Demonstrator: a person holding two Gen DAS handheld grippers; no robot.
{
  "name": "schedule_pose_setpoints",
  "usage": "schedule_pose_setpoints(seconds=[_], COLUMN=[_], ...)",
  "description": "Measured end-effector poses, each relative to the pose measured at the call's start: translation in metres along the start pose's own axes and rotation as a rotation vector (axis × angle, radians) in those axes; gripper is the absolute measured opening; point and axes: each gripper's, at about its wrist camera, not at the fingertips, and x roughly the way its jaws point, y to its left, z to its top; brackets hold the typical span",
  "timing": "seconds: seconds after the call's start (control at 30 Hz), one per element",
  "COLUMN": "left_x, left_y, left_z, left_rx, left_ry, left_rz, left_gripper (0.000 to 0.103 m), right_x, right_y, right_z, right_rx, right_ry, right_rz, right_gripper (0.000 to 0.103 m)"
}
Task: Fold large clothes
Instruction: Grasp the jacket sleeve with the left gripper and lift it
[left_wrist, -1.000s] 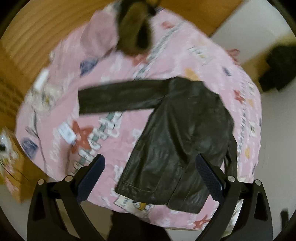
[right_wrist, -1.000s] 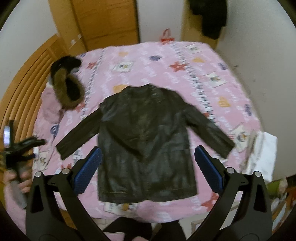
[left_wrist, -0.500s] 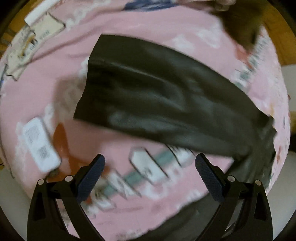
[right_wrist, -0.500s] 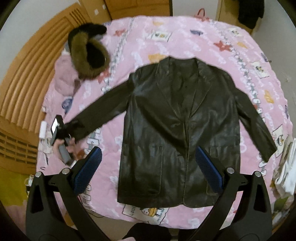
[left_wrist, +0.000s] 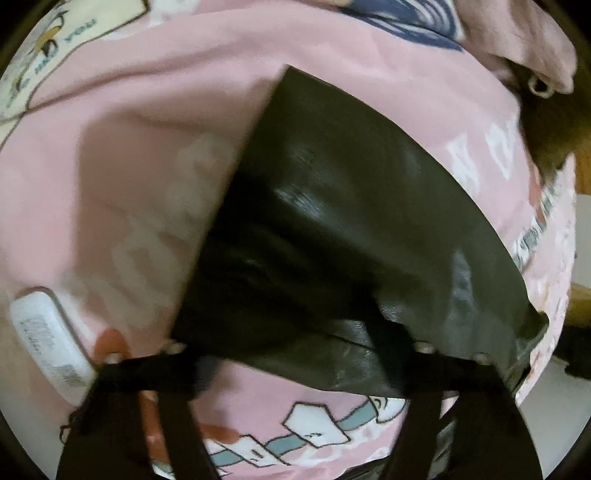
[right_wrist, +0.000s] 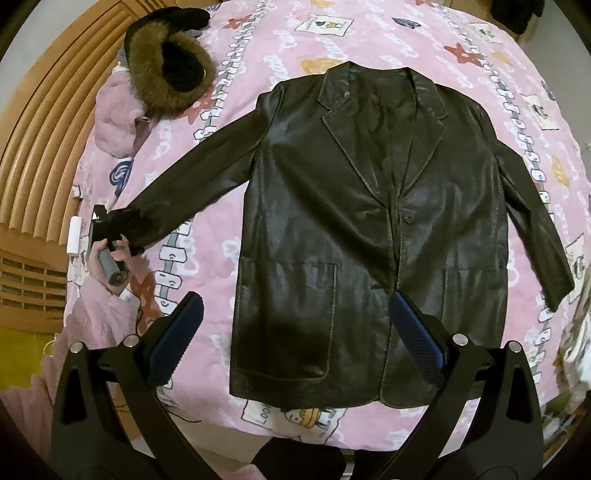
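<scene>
A dark leather jacket (right_wrist: 332, 221) lies face up on the pink patterned bedsheet (right_wrist: 258, 37), both sleeves spread out. My left gripper (right_wrist: 107, 225) is down at the cuff of the picture-left sleeve (left_wrist: 332, 221). In the left wrist view its blurred jaws are closing, with the sleeve's near edge between the fingertips of the left gripper (left_wrist: 295, 365); the pads are hidden by blur and leather. My right gripper (right_wrist: 291, 321) hangs open above the jacket's lower front, nothing between its fingers. A hand (right_wrist: 118, 251) holds the left gripper's handle.
A fur-trimmed dark hood (right_wrist: 170, 70) and a pink garment (right_wrist: 118, 114) lie at the bed's far left. A small white device (right_wrist: 74, 236) sits by the cuff. A slatted wooden headboard (right_wrist: 44, 129) borders the left side. More bedding lies at the right edge.
The left gripper dropped onto the sleeve cuff and its jaws narrowed around the leather. The right gripper came lower and closer over the jacket's lower front, still wide open.
</scene>
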Motion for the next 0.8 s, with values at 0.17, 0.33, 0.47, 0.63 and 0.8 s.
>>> schedule_pose_setpoints(seconds=[0.17,0.33,0.47,0.63,0.8], left_x=[-0.015,-0.06,-0.111,-0.172,-0.217], left_y=[-0.003,-0.039,-0.101,-0.202,-0.316], left_z=[0.004,-0.013,-0.057,-0.127,-0.234], left_rx=[0.044,0.17,0.31,0.483,0.693], left_ry=[-0.033,-0.194,-0.358,-0.54,-0.625], left_rz=[0.054,0.141,0.195,0.108,-0.06], left_gripper=[0.016,0.007,0.006,0.006,0.006], right_x=[0.004,0.009,0.009,0.015,0.012], right_y=[-0.013,-0.042,-0.072,-0.132,-0.196], right_z=[0.0,-0.005,-0.011,-0.018,-0.033], right_rx=[0.016,0.07,0.106,0.187,0.278], right_ry=[-0.008,-0.007,-0.023,-0.028,-0.047], right_rz=[0.024,0.043,0.03,0.004,-0.03], right_gripper=[0.098,0.098,0.098,0.098,0.098])
